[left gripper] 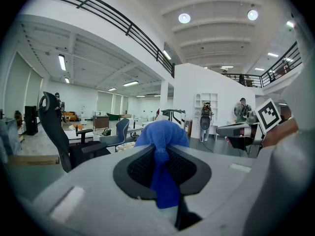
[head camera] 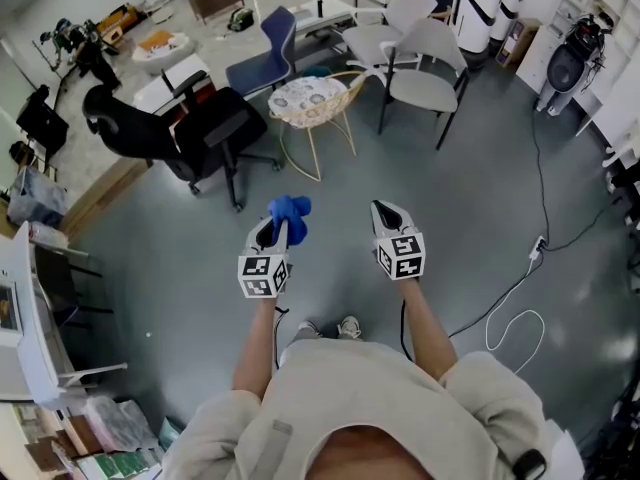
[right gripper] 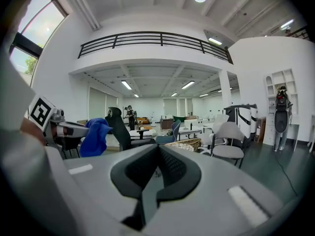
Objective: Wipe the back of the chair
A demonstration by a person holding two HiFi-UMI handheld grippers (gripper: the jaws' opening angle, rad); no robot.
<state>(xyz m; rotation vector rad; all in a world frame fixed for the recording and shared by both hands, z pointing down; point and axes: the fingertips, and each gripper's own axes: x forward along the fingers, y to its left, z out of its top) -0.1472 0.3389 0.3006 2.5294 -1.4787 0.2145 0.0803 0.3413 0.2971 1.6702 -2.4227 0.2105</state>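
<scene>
Pinching a blue cloth [head camera: 291, 211], seemingly soft and limp, by its bunched middle was the left gripper [head camera: 271, 234]; the right gripper [head camera: 389, 218] had jaws pressed together, empty.

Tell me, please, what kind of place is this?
Probably a large open-plan office or workshop hall. A black swivel chair and grey chairs stand near white desks on a bare grey floor, and a railed mezzanine runs under a high ceiling.

Cloth [head camera: 290, 211] sits in left gripper [head camera: 272, 236]; right gripper [head camera: 388, 216] is just right of it. Far: office chair [head camera: 190, 133] left, wicker chair [head camera: 315, 103] centre, two chairs [head camera: 425, 68] right.
</scene>
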